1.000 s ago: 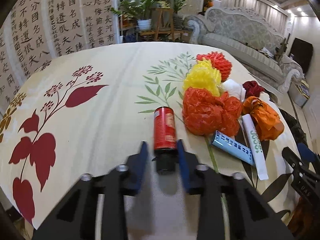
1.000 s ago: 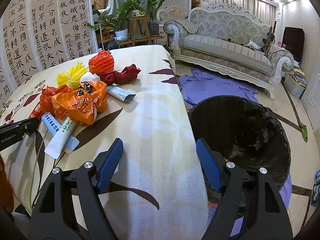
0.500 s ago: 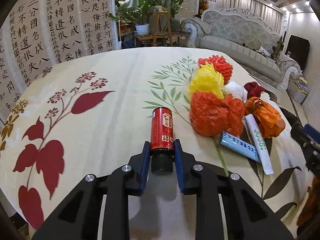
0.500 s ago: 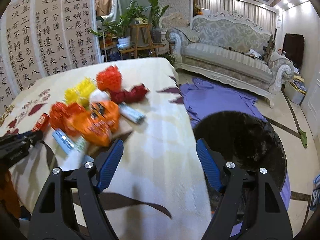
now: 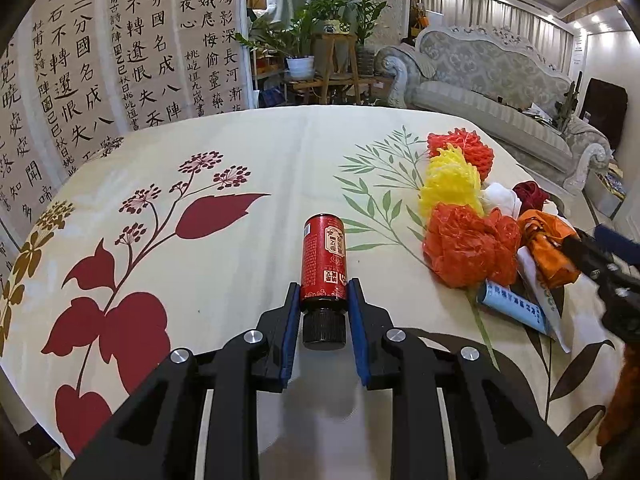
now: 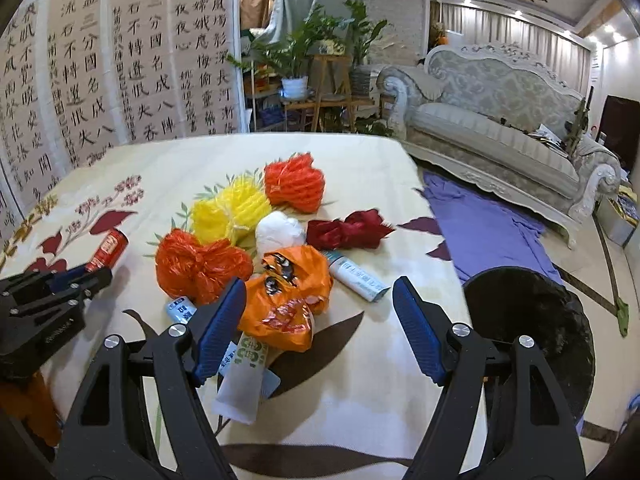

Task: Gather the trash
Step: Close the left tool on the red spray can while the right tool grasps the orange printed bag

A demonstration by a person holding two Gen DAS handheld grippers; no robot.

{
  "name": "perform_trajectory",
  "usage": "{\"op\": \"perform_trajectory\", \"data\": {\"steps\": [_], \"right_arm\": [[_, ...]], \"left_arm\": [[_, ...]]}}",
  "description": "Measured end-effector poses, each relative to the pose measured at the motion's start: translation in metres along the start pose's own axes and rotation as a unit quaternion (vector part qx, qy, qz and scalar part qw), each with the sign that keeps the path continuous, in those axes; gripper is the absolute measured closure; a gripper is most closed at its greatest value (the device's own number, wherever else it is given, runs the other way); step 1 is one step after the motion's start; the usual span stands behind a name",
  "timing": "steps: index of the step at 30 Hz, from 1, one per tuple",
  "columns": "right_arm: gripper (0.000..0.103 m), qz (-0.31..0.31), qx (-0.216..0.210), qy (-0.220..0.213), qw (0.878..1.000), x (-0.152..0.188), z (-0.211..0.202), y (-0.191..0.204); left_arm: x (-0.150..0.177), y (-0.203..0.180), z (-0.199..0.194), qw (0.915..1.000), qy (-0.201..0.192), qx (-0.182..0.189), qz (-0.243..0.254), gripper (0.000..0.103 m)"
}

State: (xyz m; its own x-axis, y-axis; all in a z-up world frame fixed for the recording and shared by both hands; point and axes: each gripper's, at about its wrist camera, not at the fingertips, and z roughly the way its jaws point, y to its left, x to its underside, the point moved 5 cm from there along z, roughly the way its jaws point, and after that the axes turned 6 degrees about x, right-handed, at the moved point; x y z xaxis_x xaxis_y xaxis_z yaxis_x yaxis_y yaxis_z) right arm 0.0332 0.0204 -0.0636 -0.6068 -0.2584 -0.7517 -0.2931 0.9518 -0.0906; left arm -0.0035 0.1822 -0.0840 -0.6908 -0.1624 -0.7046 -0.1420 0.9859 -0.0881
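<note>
On the floral tablecloth (image 5: 240, 152), left tongs (image 5: 323, 304) clamp the red bottle (image 5: 323, 262); right tongs (image 6: 320, 320) gape above trash.

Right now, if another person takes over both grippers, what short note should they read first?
Left gripper: shut on the red bottle near its black cap; the bottle lies on the table.
Right gripper: open, holding nothing, hovering over the orange bag.
Bin: black-lined, on the floor off the table's right edge.
Done: only the bottle is gripped; nothing shows in the bin.
Left: carry the bottle to the bin, then the bags, tubes and mesh balls piled on the table.
</note>
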Motion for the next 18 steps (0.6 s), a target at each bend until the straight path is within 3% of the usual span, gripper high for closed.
{"op": "perform_trajectory", "data": {"steps": [4, 7, 10, 18], "right_arm": [[0.03, 0.008, -0.013, 0.016, 1.0, 0.003, 0.008, 0.001], [0.042, 0.004, -0.022, 0.016, 1.0, 0.002, 0.007, 0.006], [0.062, -0.001, -0.044, 0.027, 0.999, 0.003, 0.009, 0.015], [0.074, -0.011, -0.043, 0.004, 0.999, -0.001, -0.002, 0.023]], "left_arm": [[0.001, 0.002, 0.0, 1.0, 0.0, 0.007, -0.004, 0.078], [0.001, 0.003, 0.001, 0.9999, 0.002, 0.013, -0.01, 0.078], [0.001, 0.003, 0.001, 0.9998, 0.002, 0.017, -0.012, 0.078], [0.0, 0.004, -0.003, 0.9997, -0.006, 0.02, -0.014, 0.078]]}}
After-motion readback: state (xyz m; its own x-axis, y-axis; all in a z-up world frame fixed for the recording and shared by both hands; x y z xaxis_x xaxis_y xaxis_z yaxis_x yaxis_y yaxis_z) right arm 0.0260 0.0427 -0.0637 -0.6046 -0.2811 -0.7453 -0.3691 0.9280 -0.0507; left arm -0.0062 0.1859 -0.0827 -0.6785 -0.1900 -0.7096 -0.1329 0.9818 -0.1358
